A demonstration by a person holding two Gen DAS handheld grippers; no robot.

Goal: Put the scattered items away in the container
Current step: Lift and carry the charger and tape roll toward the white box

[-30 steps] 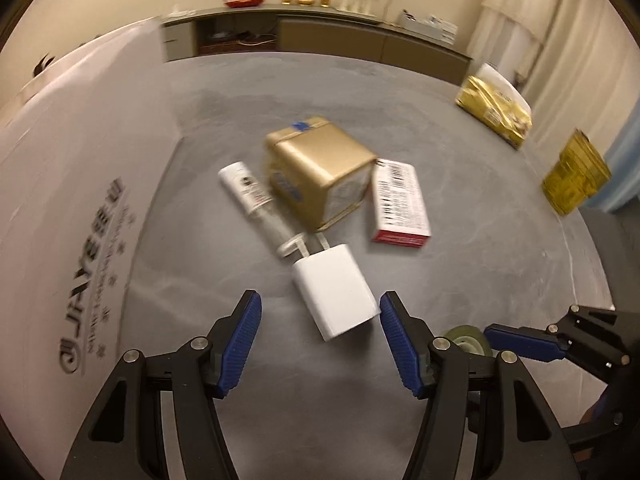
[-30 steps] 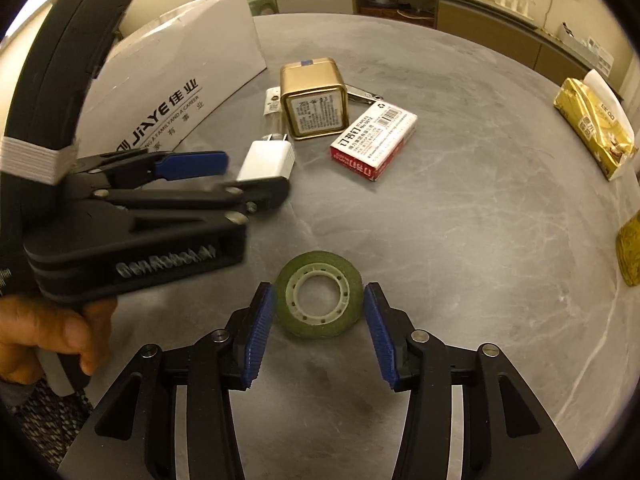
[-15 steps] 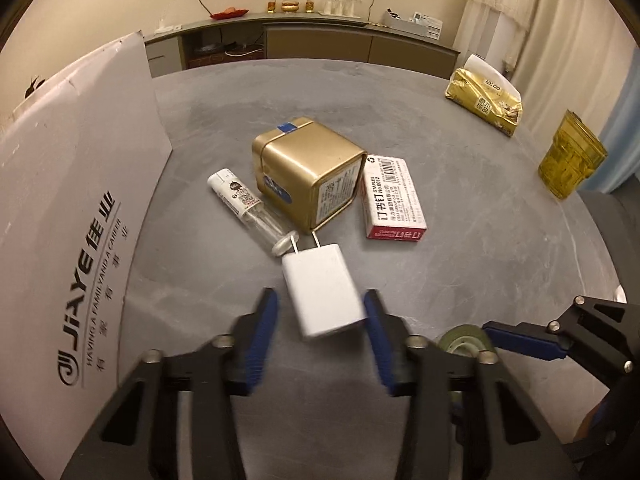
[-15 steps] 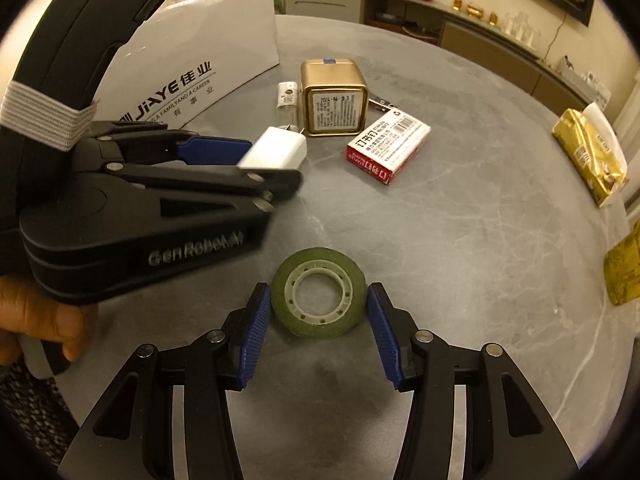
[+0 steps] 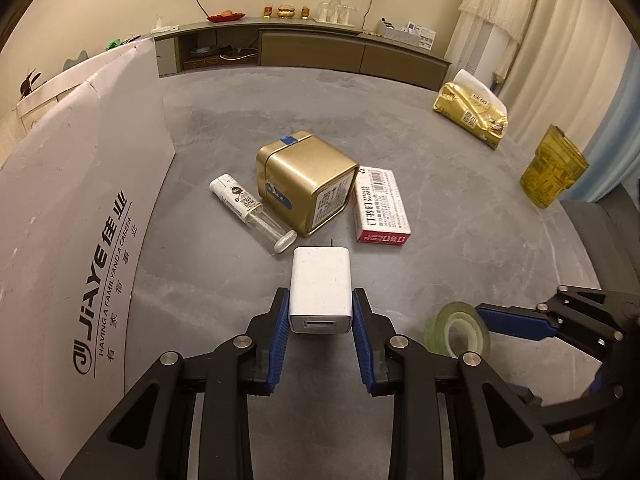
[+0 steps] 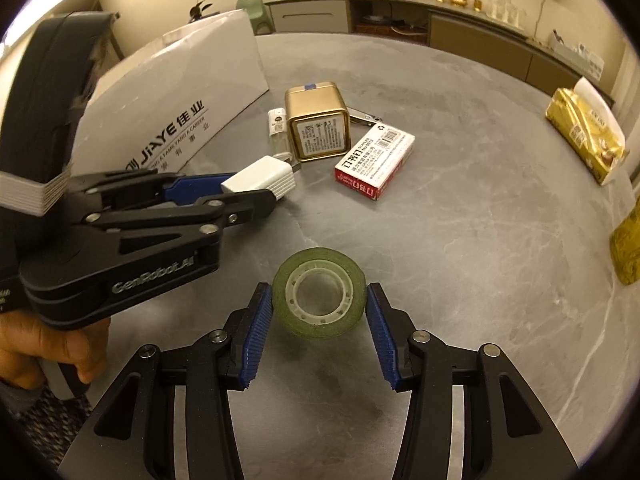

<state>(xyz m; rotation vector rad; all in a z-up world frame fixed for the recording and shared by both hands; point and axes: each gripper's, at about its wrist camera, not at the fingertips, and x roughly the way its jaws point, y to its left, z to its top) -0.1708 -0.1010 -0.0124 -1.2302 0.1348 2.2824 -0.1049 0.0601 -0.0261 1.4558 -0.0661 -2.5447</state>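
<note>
Both grippers grip: left charger, right tape.

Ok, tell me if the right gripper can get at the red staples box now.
Probably not yet: the right gripper already has the green tape roll between its fingers. Otherwise the staples box lies unobstructed ahead.
</note>
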